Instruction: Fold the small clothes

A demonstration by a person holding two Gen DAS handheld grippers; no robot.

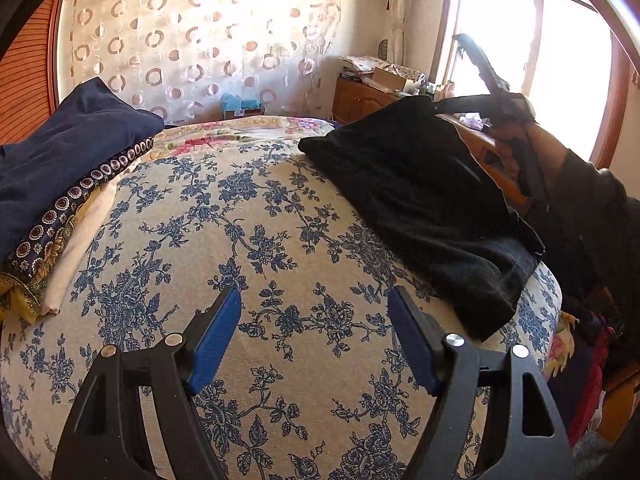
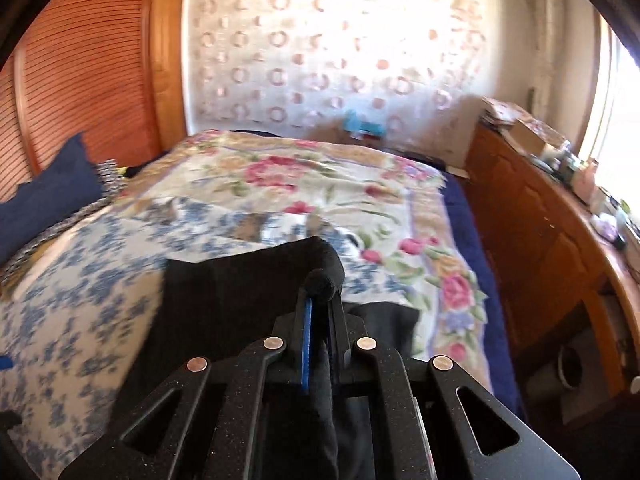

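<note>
A: Where is the black garment [image 1: 424, 204] seen?

B: It is laid on the right side of the bed [image 1: 256, 208], on the blue-flowered cover. One far corner is lifted off the cover, and the rest is spread flat toward the bed's near right edge.

A: By what is the corner held?

B: By the right gripper [image 2: 320, 286]. Its fingers are closed on a rolled bit of the black cloth, which is seen bunched between the blue pads in the right wrist view. In the left wrist view that gripper is seen at the far right, raised above the bed against the bright window [image 1: 560, 60].

A: And the left gripper [image 1: 314, 322]?

B: Its fingers are held wide apart, with nothing between them. It is poised over bare flowered cover, and the garment's near edge lies just beside its right finger [image 1: 408, 340], though contact cannot be told.

A: What else is found on the bed?

B: A pile of folded clothes [image 1: 68, 168] is stacked at the left edge, topped by a navy piece. A pink-flowered blanket [image 2: 320, 176] is spread farther back.
</note>
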